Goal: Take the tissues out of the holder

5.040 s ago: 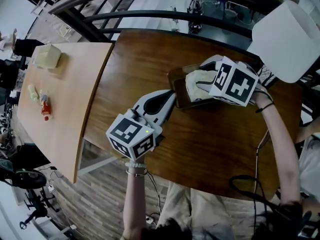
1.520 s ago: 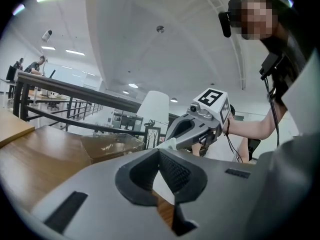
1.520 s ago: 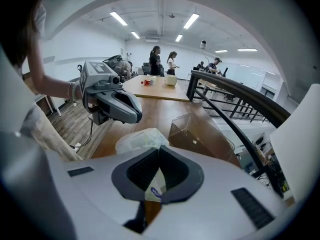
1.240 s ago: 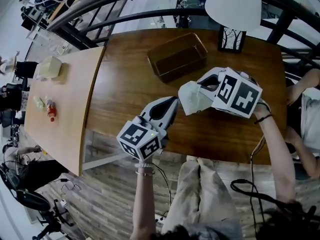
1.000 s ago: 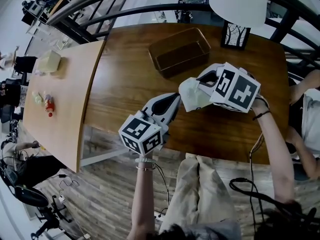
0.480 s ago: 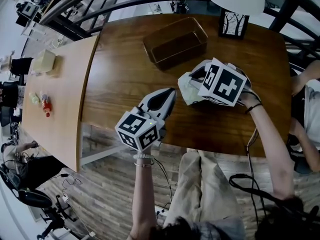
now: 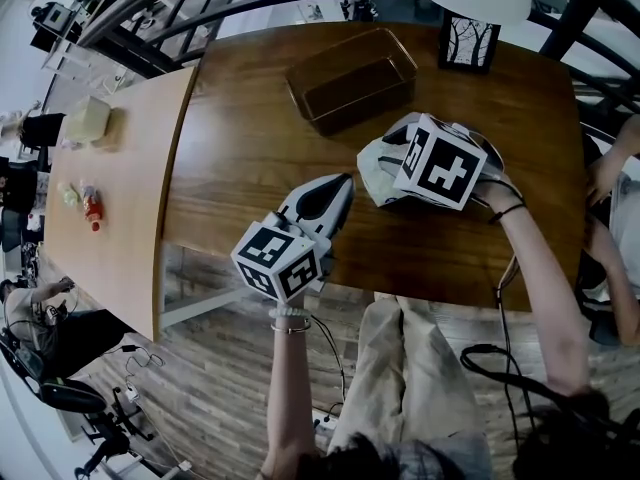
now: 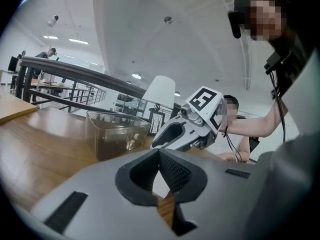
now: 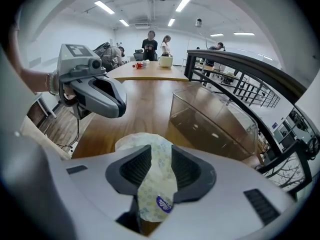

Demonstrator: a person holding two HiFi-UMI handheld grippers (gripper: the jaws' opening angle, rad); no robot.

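Right claw (image 7: 388,160) is low over the desk (image 7: 250,148), toward its front edge. Its jaws have just been opening and now stand about half-wide, with the tissues (image 7: 374,171) between them, apparently resting on the desk; hard to tell if the pads are clear of the pack. The pack's long axis runs along the claw's own line. Holder (image 7: 350,80) is empty, near the back edge, well apart from the tissues. Left claw (image 7: 338,188) is closed on nothing, near the pack; the right hand is nearer.
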